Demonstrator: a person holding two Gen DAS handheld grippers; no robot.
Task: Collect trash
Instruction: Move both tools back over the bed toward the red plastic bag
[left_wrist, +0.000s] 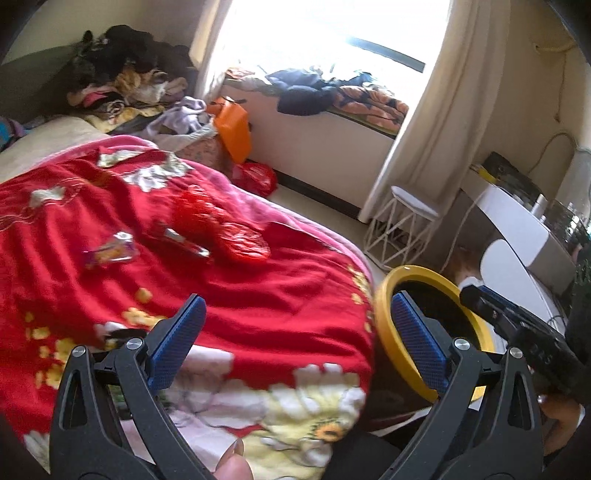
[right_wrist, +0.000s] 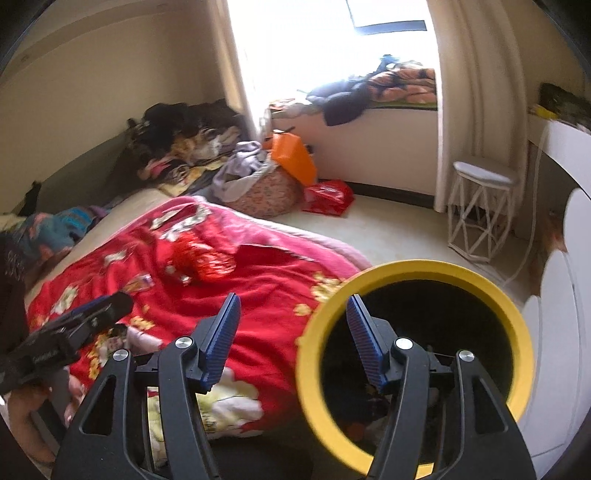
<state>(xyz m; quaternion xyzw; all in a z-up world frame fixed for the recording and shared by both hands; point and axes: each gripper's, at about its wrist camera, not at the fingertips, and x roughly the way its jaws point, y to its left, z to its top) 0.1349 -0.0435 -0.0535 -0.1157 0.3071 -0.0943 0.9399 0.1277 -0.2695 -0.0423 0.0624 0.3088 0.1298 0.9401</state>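
Through the left wrist camera my left tongs (left_wrist: 295, 339) stand wide apart with nothing between the blue pads, hanging over the near corner of the bed (left_wrist: 258, 302) and its red blanket. The trash is further up the blanket: a clear snack wrapper (left_wrist: 110, 253), a small silvery wrapper (left_wrist: 183, 240) beside it, and a crumpled red bag (left_wrist: 225, 229) just past that. The yellow-rimmed bin (left_wrist: 384, 295) sits off the bed's corner to my right, and my right tongs (left_wrist: 476, 295) show dark over its rim.

Through the right wrist camera my right tongs (right_wrist: 291, 332) are released and hold nothing, one pad over the blanket, the other over the bin's dark mouth (right_wrist: 424, 306). Some litter lies at the bottom, too dim to name. The wrappers are well ahead of me here, small and blurred.

My worry from here: the picture is smeared, so a fast reach could pinch blanket folds along with the thin wrapper. The clear film is slippery and may slide out on the way to the bin. A careless swing could also knock the bin's rim and tip it.
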